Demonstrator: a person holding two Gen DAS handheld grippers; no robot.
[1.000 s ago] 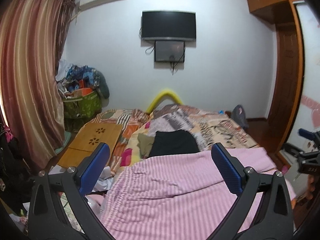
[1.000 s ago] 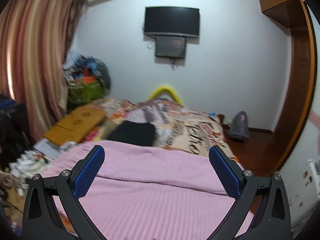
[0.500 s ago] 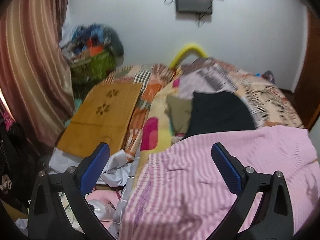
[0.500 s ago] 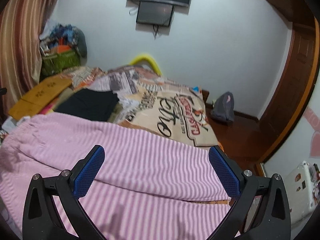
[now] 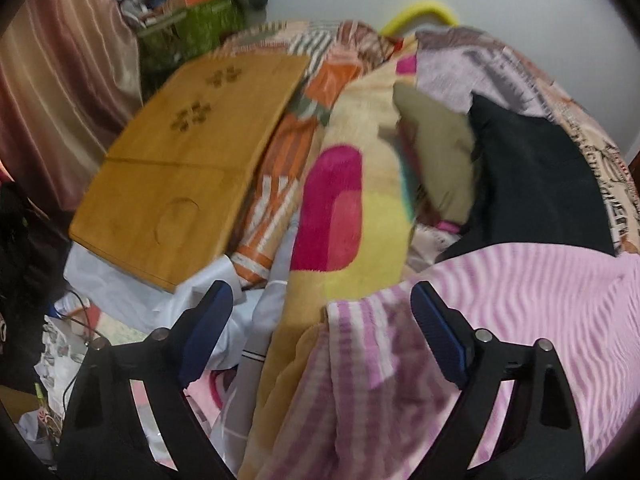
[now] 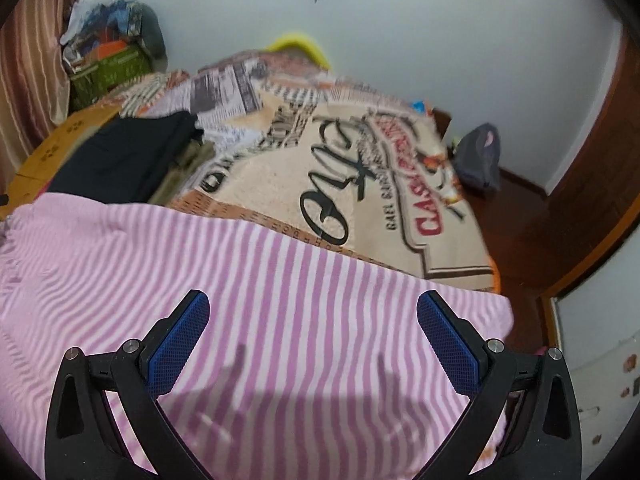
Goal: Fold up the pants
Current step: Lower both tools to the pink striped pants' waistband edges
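Observation:
Pink-and-white striped pants (image 6: 256,280) lie spread across the near end of the bed. In the left wrist view their left edge (image 5: 360,344) hangs over the bed's side, right between the blue pads. My left gripper (image 5: 322,308) points steeply down over that edge, its jaws closing but the pads still off the cloth. My right gripper (image 6: 312,320) hovers wide open above the right part of the pants, near their right edge, nothing between its fingers.
A printed blanket (image 6: 360,184) covers the bed beyond the pants, with a black folded garment (image 5: 536,184) and an olive one (image 5: 440,160) on it. A bamboo lap table (image 5: 188,160) lies at the bed's left. Clutter sits on the floor (image 5: 72,344); a wooden door (image 6: 592,184) stands right.
Both grippers have dropped and tilted down toward the pants. The left one has swung to the pants' left edge and its jaws have narrowed a little. The wall and screen have left view.

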